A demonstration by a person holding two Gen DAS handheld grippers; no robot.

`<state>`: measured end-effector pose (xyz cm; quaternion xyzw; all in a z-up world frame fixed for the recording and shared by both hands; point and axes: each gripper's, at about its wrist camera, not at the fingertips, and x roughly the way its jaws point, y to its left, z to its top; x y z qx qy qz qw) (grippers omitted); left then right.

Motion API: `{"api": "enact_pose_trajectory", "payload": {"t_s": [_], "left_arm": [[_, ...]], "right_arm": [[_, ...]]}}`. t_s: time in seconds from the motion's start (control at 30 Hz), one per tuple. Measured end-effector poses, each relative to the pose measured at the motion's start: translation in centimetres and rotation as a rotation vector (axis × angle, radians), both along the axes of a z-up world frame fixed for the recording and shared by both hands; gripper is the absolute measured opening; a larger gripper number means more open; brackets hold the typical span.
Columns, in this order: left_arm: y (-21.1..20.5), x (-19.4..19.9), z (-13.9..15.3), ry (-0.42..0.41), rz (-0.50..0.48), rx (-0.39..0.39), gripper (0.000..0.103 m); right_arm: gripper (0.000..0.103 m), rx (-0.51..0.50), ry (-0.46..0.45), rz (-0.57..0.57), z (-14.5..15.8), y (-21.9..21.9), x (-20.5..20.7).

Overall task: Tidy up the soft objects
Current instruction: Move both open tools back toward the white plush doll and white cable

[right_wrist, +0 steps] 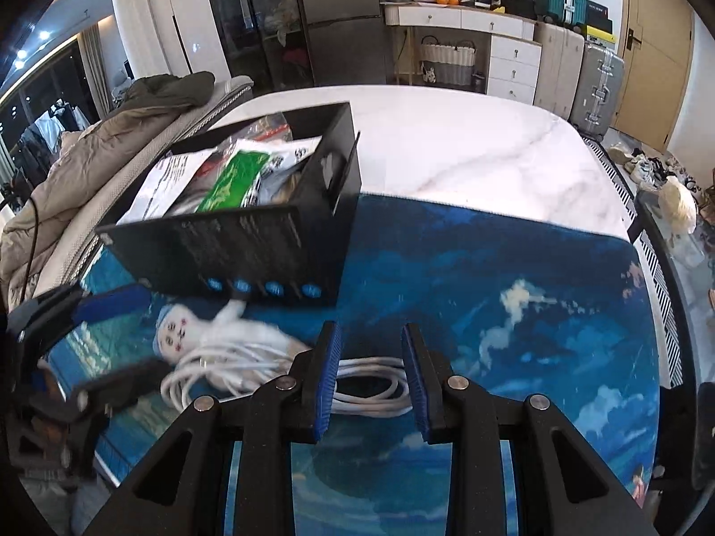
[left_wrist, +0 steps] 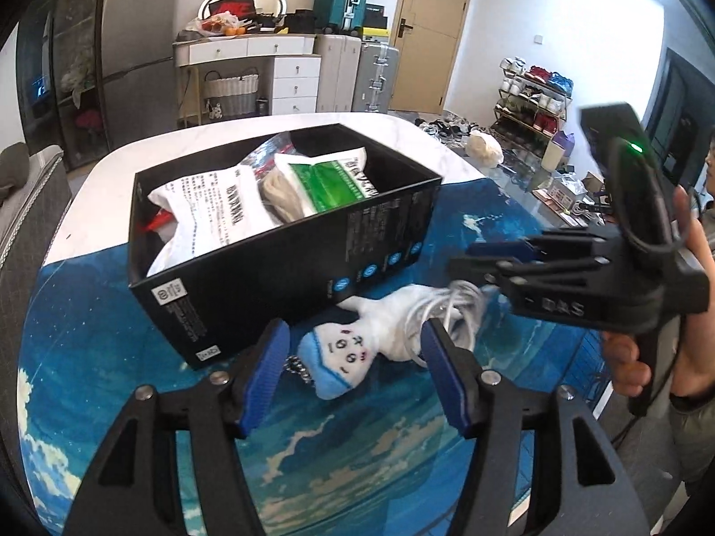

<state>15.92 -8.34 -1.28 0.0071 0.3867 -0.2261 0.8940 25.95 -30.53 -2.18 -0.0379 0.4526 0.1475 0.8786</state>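
Observation:
A white plush doll with a blue cap (left_wrist: 353,357) (right_wrist: 201,335) lies on the blue mat beside a black box (left_wrist: 250,286) (right_wrist: 232,245). The box holds soft white and green packets (left_wrist: 321,178) (right_wrist: 232,178). A coiled white cable (left_wrist: 451,312) (right_wrist: 371,388) lies on and beside the doll. My left gripper (left_wrist: 353,375) is open, its blue pads on either side of the doll's head. My right gripper (right_wrist: 371,375) is open, its pads straddling the cable coil; it also shows in the left wrist view (left_wrist: 482,259).
A blue sky-print mat (right_wrist: 491,303) covers the near half of a white marble table (right_wrist: 447,143). A sofa with coats (right_wrist: 89,156) stands left of the table. Suitcases, drawers and a shoe rack (left_wrist: 532,98) stand further back.

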Motion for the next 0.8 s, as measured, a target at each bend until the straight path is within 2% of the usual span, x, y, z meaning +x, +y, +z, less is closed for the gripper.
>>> {"api": "enact_pose_trajectory", "payload": {"t_s": [0.17, 0.27, 0.43, 0.47, 0.57, 0.8], "left_arm": [[1.1, 0.8, -0.7, 0.038, 0.029, -0.034, 0.061], [0.9, 0.7, -1.3, 0.045, 0.024, -0.008, 0.061], [0.5, 0.9, -2.2, 0.076, 0.019, -0.001, 0.059], [0.1, 1.0, -2.3, 0.081, 0.004, 0.002, 0.058], [-1.0, 0.9, -2.8, 0.094, -0.048, 0.031, 0.033], [0.4, 0.2, -2.4, 0.125, -0.035, 0.017, 0.031]], "right_arm": [[0.029, 0.011, 0.045, 0.034, -0.6, -0.6, -1.9], [0.029, 0.007, 0.084, 0.086, -0.7, -0.1, -3.4], [0.029, -0.015, 0.058, 0.127, -0.4, 0.6, -5.1], [0.029, -0.016, 0.051, 0.12, -0.4, 0.5, -5.0], [0.029, 0.005, 0.058, 0.089, -0.6, 0.1, -4.4], [0.029, 0.007, 0.055, 0.084, -0.1, 0.0, -4.1]]}}
